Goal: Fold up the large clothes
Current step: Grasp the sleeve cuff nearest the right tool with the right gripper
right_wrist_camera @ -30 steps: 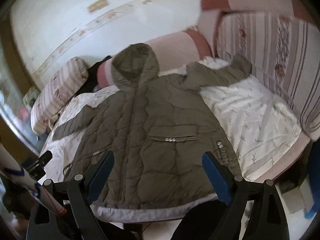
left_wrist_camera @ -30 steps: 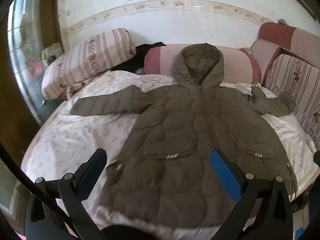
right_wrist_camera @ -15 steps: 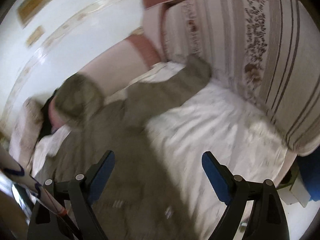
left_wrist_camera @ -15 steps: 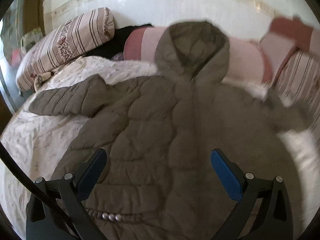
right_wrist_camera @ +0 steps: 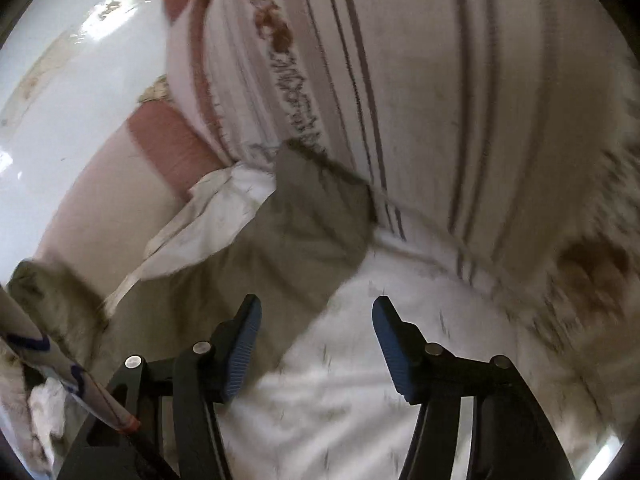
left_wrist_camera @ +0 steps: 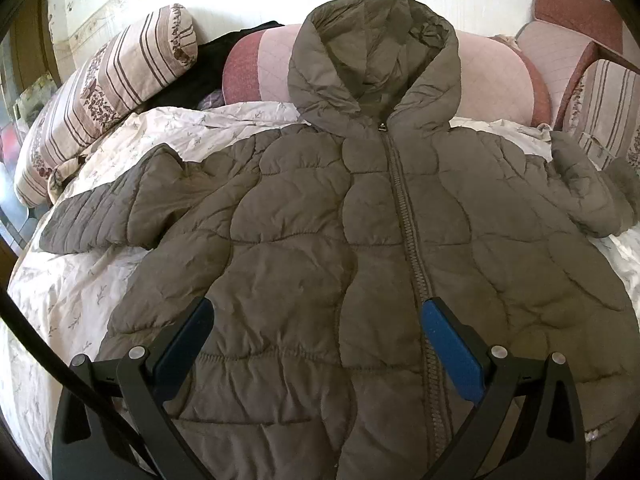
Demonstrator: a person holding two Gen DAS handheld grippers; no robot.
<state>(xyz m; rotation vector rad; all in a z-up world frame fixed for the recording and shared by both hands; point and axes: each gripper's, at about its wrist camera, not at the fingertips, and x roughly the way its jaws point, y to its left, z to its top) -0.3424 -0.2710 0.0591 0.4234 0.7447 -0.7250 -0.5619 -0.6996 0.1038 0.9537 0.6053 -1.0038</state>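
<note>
Bedding fills the left wrist view: a wrinkled pale sheet (left_wrist_camera: 76, 300) with a striped pillow (left_wrist_camera: 108, 92) at upper left and a pink bolster (left_wrist_camera: 492, 76) along the wall. Olive quilted hooded jacket (left_wrist_camera: 320, 248) lies face up, zipped, across centre frame; hood props on the bolster, one sleeve reaches toward left edge, the other toward right edge. Left gripper (left_wrist_camera: 318, 344) hovers above the lower torso, jaws spread wide, nothing between them.

Right wrist view, blurred: striped cushion (right_wrist_camera: 440, 100) fills upper right; sleeve cuff (right_wrist_camera: 320, 208) at centre touches it. Right gripper (right_wrist_camera: 316, 344) is open, empty, just short of the cuff.

Judgement: puffy, light, soft, slick shell; compresses and springs back. Pinch cuff or seam edge, not mid-panel.
</note>
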